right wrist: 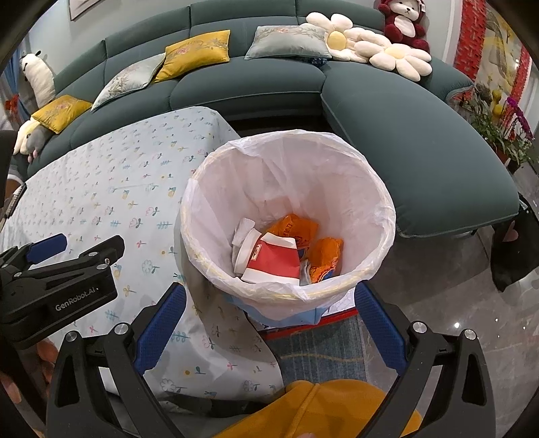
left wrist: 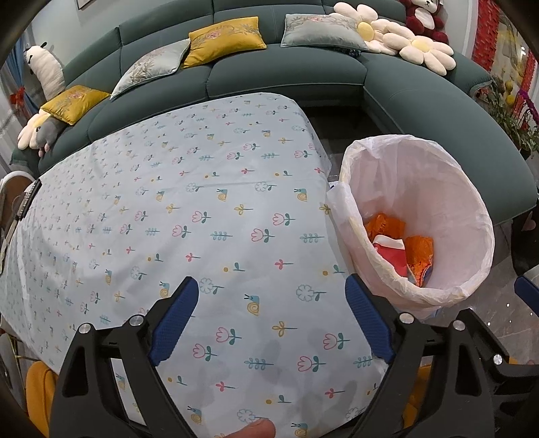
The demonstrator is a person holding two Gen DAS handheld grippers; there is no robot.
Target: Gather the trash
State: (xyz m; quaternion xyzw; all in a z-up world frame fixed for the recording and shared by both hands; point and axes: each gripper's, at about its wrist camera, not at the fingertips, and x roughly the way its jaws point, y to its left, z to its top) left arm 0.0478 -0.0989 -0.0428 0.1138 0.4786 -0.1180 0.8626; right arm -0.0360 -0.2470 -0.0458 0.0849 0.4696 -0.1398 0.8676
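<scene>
Above the lined bin [right wrist: 286, 215] holding trash, both tools [left wrist: 271, 316] [right wrist: 269, 323] gape, empty.

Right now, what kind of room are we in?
Most likely a home living room. A big teal sectional sofa with throw cushions and plush toys curves around a low table under a floral cloth, and a lined trash bin stands beside the table.

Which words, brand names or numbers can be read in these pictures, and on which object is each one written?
"GenRobot.AI": on the black body of the left gripper, seen from the right wrist view.
Print on the orange wrapper in the trash bin: too blurred to read.
Small mark on the red paper cup: too small to read.
</scene>
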